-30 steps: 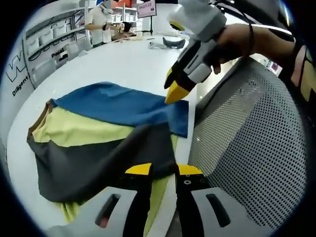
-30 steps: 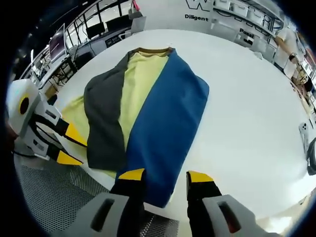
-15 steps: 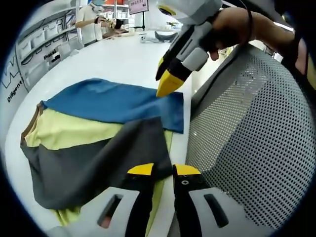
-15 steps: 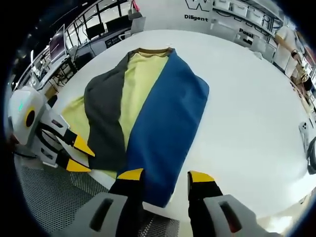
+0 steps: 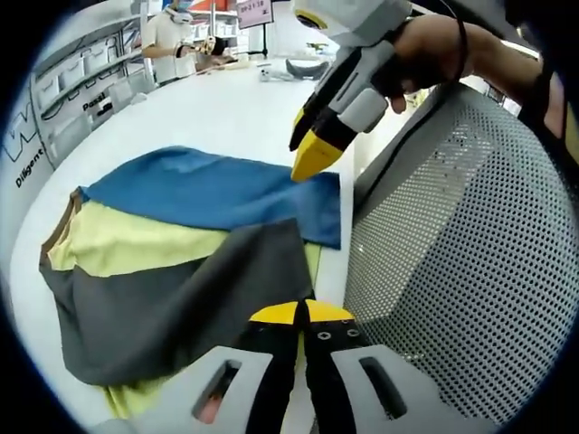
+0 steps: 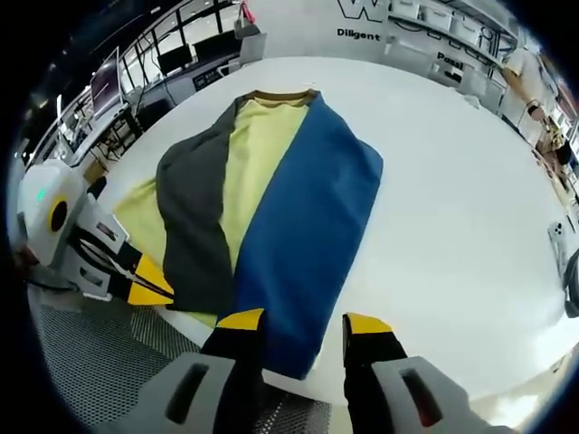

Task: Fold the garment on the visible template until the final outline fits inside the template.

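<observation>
A garment (image 5: 181, 235) with blue, yellow and dark grey panels lies flat on the white table (image 5: 226, 108), its brown collar at the far end. At its near hem, my left gripper (image 5: 299, 313) is shut where the grey and yellow cloth meet. The right gripper view shows the left gripper (image 6: 156, 289) at that same hem of the garment (image 6: 271, 199). My right gripper (image 6: 303, 324) is open just above the blue hem corner, nothing between its jaws. In the left gripper view the right gripper (image 5: 317, 158), held by a hand, hovers over the blue corner.
A perforated grey chair back (image 5: 452, 253) stands against the table's near edge, also seen as chair mesh (image 6: 81, 362). A person (image 5: 176, 36) works at a far counter. Shelves with bins (image 5: 81, 86) line the wall. Bare table (image 6: 452, 226) extends right of the garment.
My left gripper's jaws have gone from open to shut at the garment's near hem. The right gripper has stayed open, hovering above the blue corner.
</observation>
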